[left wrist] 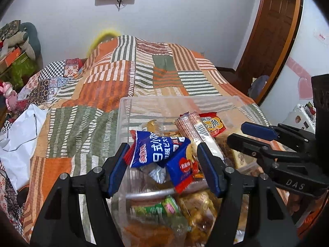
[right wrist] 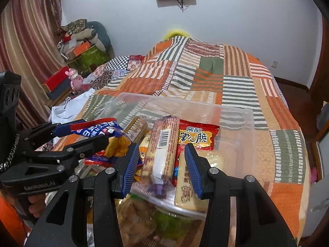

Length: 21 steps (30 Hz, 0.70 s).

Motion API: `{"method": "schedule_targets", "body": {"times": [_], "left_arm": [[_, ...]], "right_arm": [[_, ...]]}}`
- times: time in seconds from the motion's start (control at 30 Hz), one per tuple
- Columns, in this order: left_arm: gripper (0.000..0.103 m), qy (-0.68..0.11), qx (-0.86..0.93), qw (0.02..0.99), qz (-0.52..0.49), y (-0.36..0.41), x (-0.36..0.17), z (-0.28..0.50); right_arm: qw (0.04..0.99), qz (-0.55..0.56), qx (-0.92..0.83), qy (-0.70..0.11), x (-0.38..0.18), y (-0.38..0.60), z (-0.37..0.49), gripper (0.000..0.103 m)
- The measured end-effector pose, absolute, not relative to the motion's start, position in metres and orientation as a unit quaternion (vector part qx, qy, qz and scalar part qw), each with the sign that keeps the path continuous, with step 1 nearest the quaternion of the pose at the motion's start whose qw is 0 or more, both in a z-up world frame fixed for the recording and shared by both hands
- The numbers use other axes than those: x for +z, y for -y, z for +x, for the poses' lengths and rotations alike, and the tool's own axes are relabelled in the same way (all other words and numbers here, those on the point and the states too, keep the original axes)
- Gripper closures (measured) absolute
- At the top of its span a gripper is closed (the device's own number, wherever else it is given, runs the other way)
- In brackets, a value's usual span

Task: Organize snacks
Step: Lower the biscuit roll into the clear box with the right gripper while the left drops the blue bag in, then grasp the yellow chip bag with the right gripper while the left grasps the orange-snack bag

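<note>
A clear bin (right wrist: pixel 236 127) is set on the patchwork bedspread (right wrist: pixel 257 94) to collect snacks, over which the blue packet (left wrist: pixel 158 150) appears pinched between the left gripper (left wrist: pixel 164 156) pads for dropping, while the right gripper (right wrist: pixel 160 160) is spread empty around the long biscuit sleeve (right wrist: pixel 164 144).

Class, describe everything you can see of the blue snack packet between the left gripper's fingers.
The blue snack packet is a glossy, crinkled foil wrapper with white lettering, red crimped ends and a red badge. It lies tilted atop other snacks in the clear plastic bin, between the left gripper fingers; the right wrist view shows them closed on it.
</note>
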<state>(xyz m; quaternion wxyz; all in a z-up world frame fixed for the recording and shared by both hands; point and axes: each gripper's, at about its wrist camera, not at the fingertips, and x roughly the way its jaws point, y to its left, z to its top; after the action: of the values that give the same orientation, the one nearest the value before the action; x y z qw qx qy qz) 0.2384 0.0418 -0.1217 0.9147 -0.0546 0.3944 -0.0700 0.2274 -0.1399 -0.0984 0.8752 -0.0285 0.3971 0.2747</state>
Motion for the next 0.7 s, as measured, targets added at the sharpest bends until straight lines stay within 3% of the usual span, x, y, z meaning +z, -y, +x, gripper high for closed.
{"method": "schedule_targets", "body": {"times": [0.7], "left_arm": [[0.032, -0.398, -0.054, 0.914, -0.053, -0.059, -0.110, 0.138]], "right_arm": [[0.883, -0.035, 0.306, -0.354, -0.068, 0.150, 0.145, 0.057]]}}
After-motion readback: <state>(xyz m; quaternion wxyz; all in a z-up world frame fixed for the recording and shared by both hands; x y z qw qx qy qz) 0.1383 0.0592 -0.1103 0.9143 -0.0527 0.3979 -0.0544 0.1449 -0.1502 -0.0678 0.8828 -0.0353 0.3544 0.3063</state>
